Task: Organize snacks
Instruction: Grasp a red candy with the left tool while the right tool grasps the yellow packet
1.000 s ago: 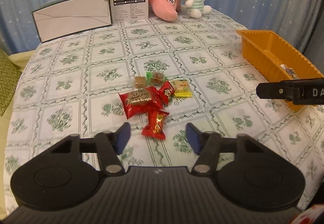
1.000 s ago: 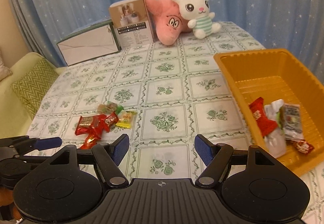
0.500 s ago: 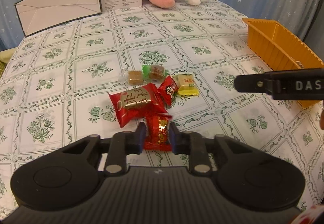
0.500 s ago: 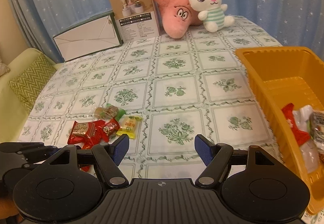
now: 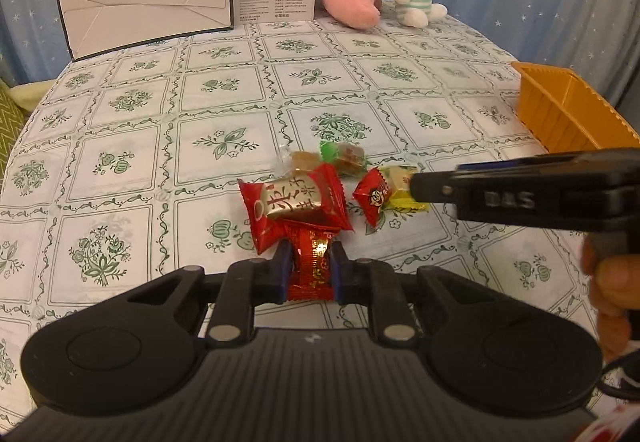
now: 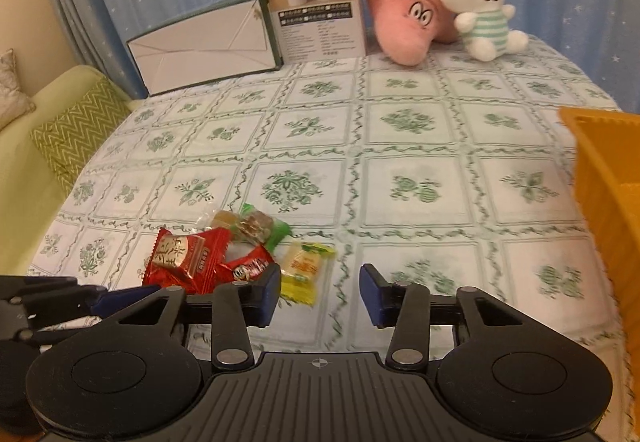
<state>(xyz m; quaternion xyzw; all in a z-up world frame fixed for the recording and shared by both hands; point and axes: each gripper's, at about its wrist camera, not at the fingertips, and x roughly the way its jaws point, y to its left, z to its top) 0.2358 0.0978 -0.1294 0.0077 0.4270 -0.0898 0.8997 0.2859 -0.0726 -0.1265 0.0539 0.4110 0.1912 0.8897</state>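
The left tongs (image 5: 310,268) are pinching a small red candy packet (image 5: 311,266) at the pile's near edge on the tabletop (image 5: 224,94), probably bound for the orange bin (image 5: 560,114); the right tongs (image 6: 319,292) are hovering spread, empty, near the yellow candy (image 6: 306,270).

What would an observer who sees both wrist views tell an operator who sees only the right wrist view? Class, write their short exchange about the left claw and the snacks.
Operator: My open right claw blocks the tips of the left claw. Is it holding anything?
Observer: Yes. The left wrist view shows it shut on a small red packet.
Operator: Is that packet free of the pile?
Observer: No. The big red packet overlaps its far end.
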